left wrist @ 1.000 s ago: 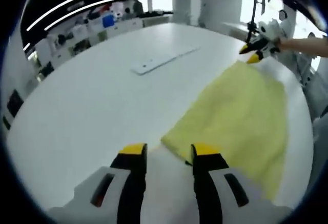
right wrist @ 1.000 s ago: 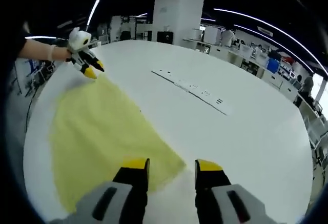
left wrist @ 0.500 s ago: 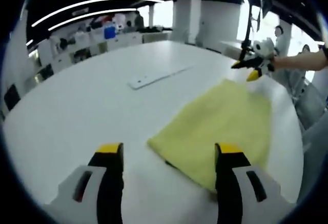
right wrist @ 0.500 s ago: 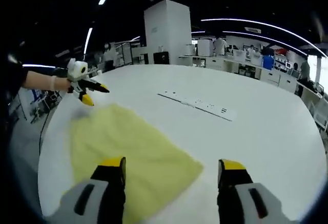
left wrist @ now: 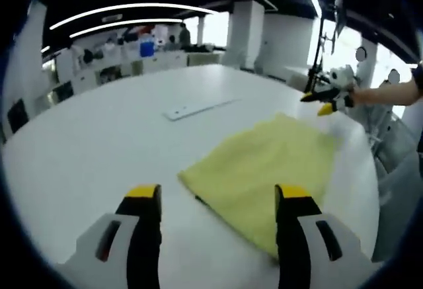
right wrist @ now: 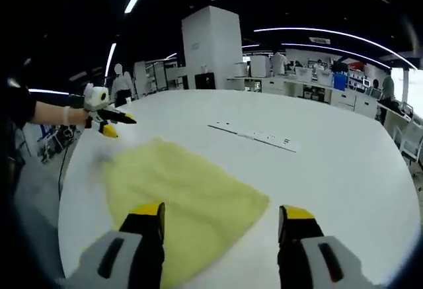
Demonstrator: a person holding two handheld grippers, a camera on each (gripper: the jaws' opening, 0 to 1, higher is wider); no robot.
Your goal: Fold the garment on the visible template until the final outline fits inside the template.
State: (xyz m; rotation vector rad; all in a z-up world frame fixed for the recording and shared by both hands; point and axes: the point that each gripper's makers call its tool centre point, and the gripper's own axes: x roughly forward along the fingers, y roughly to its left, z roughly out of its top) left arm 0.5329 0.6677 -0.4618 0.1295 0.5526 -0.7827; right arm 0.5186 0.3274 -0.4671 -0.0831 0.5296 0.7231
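Nothing here can be read. The long white strip (right wrist: 254,136) lying far out on the counter (right wrist: 344,163) carries a few small dark marks, but they are too small and blurred to make out as letters or numbers.

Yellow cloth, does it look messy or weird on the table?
Nothing stands out. The yellow cloth lies flat and smooth on the white table, with both grippers, left and right, open above it.

A white power strip (right wrist: 254,135) (flat) on the table (right wrist: 344,163).
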